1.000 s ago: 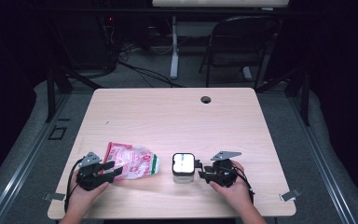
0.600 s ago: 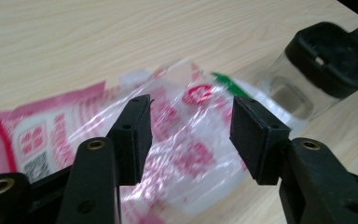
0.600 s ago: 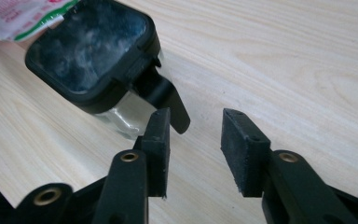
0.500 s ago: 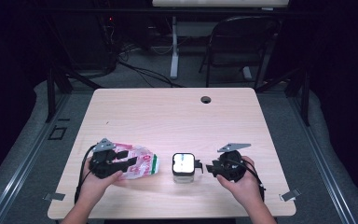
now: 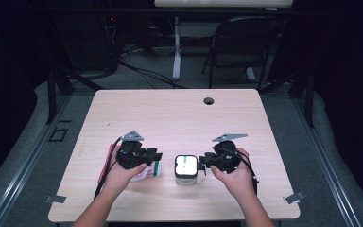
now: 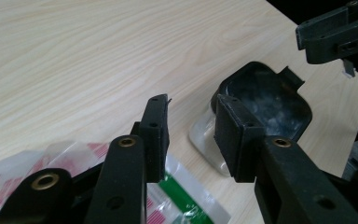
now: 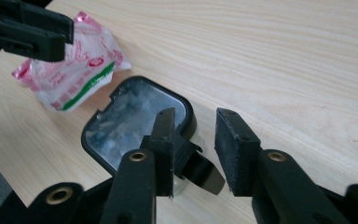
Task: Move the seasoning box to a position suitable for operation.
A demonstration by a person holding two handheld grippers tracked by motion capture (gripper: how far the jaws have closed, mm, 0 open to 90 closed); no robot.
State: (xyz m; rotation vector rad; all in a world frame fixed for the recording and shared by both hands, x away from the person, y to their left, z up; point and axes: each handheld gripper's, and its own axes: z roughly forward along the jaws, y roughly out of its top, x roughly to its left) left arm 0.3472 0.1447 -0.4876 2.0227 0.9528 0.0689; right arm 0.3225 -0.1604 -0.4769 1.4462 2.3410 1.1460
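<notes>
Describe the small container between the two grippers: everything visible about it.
The container is a small, squarish, clear jar with rounded corners and a black rim with a tab. It stands upright near the table's front edge, beside a pink and green pouch. Something pale shows inside; what it is cannot be told. The right gripper is right at its side; contact cannot be told.

High cam sits above my side, looking forward and down over the whole tabletop [image 5: 179, 113], far out. Left gripper cam rides low and close, looking along its fingers [image 6: 156, 135] toward the black-rimmed container [image 6: 265, 100]. Right gripper cam does the same from the opposite side, fingers [image 7: 235, 149] close up. All three share the container and the red-and-white packet [image 7: 74, 70].
</notes>
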